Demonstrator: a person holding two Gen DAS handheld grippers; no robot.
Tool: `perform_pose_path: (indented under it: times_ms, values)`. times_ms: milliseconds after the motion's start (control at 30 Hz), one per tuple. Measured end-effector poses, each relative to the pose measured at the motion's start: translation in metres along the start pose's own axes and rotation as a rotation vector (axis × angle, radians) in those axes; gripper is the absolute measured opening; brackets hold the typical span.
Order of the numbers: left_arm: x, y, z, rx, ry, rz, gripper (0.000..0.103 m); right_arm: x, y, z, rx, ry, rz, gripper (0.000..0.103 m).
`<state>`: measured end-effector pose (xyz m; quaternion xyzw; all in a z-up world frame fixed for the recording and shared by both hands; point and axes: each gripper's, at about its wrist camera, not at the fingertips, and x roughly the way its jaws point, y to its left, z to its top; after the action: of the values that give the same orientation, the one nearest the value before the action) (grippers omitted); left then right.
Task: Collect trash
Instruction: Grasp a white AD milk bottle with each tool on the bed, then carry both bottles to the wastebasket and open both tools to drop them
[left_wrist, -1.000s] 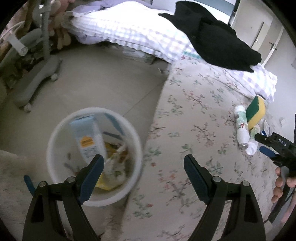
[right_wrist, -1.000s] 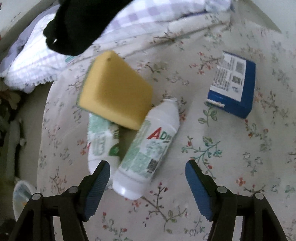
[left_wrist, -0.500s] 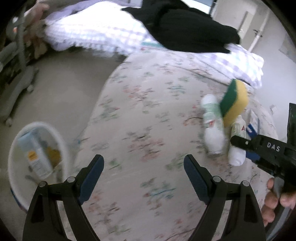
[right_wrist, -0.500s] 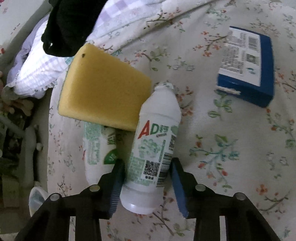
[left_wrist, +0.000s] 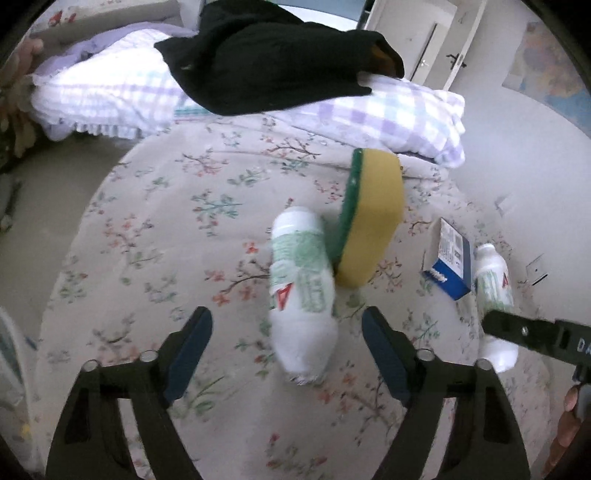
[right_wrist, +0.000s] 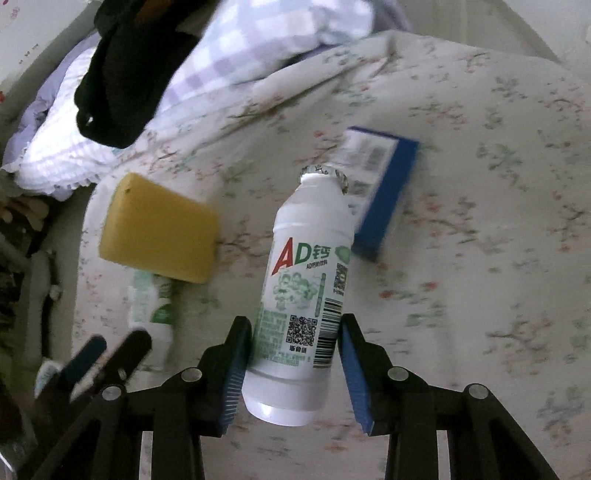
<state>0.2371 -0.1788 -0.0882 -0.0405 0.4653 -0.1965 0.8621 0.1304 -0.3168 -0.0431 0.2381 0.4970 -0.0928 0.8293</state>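
Currently, the right gripper (right_wrist: 295, 360) was clamped on an AD bottle (right_wrist: 306, 291) — its blue pads (right_wrist: 236, 369) pressed against the lower body of the bottle on both sides, just above the base. The bottle was held with its neck pointing away from the camera, label facing up, above the floral bedsheet (right_wrist: 480, 221). In the left wrist view the same bottle (left_wrist: 493, 291) appeared at the far right, with the black body of the right gripper (left_wrist: 535, 332) crossing its lower part.

The left gripper (left_wrist: 286, 345) stood wide open, with nothing between its pads. A second bottle (left_wrist: 301, 291) lay on its side on the bedsheet (left_wrist: 147, 240), between the line of the two open fingers and slightly beyond their tips; contact could not be confirmed. A yellow sponge (left_wrist: 373, 221) with a green scouring face leaned tilted against the far end of this second bottle.

In the right wrist view the sponge (right_wrist: 159, 229) lay over the upper part of the second bottle (right_wrist: 151, 314), left of the held bottle. The left gripper (right_wrist: 103, 350) showed at the lower left, near that bottle.

A blue box (right_wrist: 384, 192) with a white printed face lay on the sheet beyond the held bottle — partly hidden by its neck. A checked pillow (left_wrist: 388, 114) and a black garment (left_wrist: 273, 62) occupied the far end of the bed.
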Motion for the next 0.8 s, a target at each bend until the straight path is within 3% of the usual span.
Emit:
perform_pose_path:
  times_ms: [167, 233, 467, 800]
  values:
    - [0.014, -0.004, -0.005, -0.003, 0.022, -0.031, 0.057, -0.004, -0.02, 0.001, 0.007, 0.004, -0.022, 0.042]
    - [0.015, -0.006, -0.006, 0.023, 0.016, -0.022, 0.042, -0.003, -0.023, 0.003, 0.011, 0.008, -0.023, 0.042]
    - [0.0, -0.004, -0.011, 0.035, 0.041, -0.031, 0.041, -0.01, -0.017, 0.003, 0.005, 0.003, -0.004, 0.042]
    - [-0.045, 0.014, -0.023, 0.078, 0.04, 0.015, 0.041, -0.029, 0.01, -0.002, -0.021, -0.02, 0.041, 0.042]
